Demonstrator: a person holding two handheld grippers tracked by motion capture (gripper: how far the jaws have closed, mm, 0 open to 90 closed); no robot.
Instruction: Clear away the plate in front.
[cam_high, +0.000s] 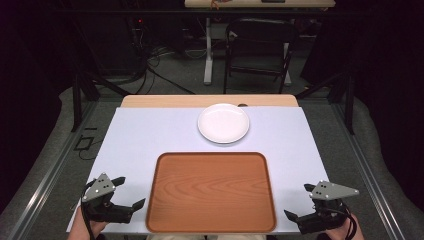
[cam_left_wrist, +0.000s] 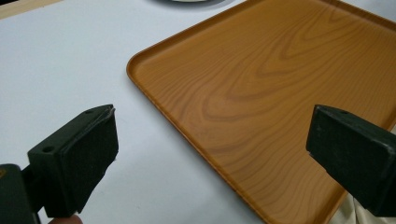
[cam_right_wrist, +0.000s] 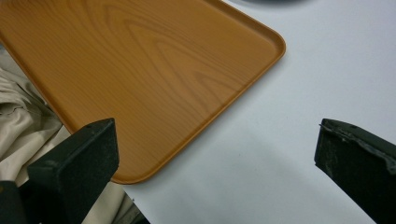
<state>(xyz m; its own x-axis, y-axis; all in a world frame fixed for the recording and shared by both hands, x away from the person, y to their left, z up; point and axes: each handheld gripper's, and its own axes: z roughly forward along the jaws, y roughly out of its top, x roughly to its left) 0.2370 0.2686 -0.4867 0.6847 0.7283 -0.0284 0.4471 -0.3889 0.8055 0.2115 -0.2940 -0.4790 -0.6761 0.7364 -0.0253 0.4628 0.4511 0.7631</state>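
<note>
High view: left gripper (cam_high: 131, 192) and right gripper (cam_high: 297, 201) jaws wide apart, empty.

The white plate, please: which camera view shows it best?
The high view: the white plate shows whole there, empty, on the table just beyond the wooden tray. The left gripper view catches a sliver of its rim at the top edge; the right gripper view likewise.

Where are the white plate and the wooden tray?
white plate (cam_high: 223, 123), high view, the middle of its dish.
wooden tray (cam_high: 210, 192), high view, the bare middle of its floor.
</note>
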